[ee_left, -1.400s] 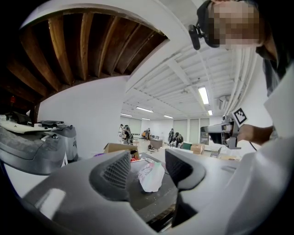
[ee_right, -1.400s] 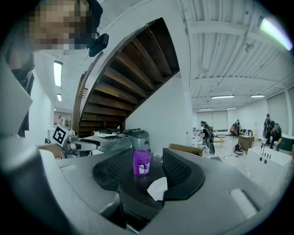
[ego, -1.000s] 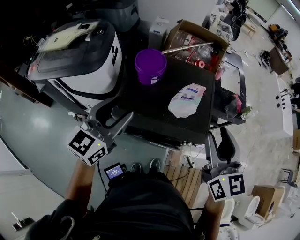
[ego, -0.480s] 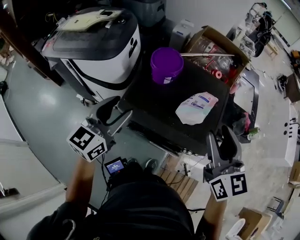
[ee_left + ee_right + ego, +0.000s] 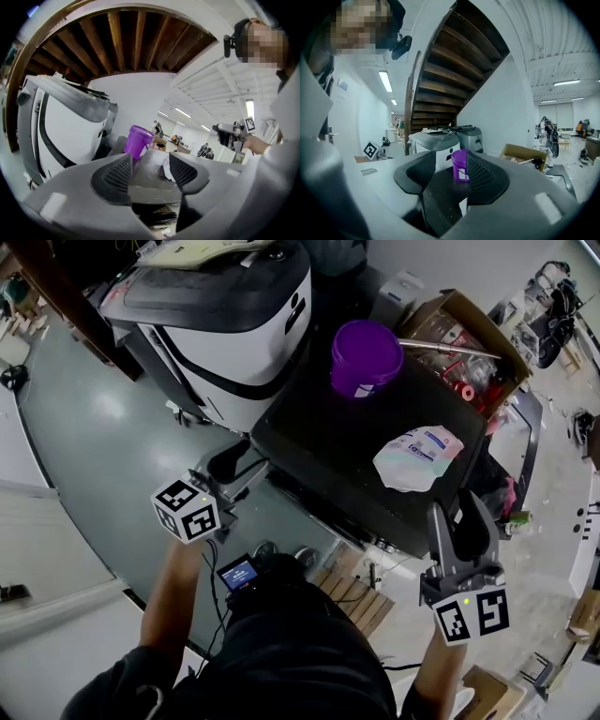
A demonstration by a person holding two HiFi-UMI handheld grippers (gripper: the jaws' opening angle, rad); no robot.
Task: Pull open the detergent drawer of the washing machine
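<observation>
The washing machine (image 5: 328, 442) is a black box seen from above; its front face runs along the near edge, and I cannot make out the detergent drawer on it. A purple bucket (image 5: 366, 357) and a white detergent bag (image 5: 419, 454) rest on its top. My left gripper (image 5: 242, 465) hangs just off the machine's front-left corner, its jaws opening with nothing between them (image 5: 151, 171). My right gripper (image 5: 453, 512) is open and empty by the front-right corner, and the bucket (image 5: 460, 171) shows through its gap.
A white and grey machine (image 5: 225, 324) stands close on the left of the black one. Behind the bucket is a cardboard box (image 5: 464, 343) full of items. A wooden pallet (image 5: 361, 601) and a small lit screen (image 5: 237, 574) lie by my feet.
My left gripper has dropped and rolled, ending at the black machine's front-left corner. My right gripper has moved forward to the front-right edge. The view has shifted toward the machine.
</observation>
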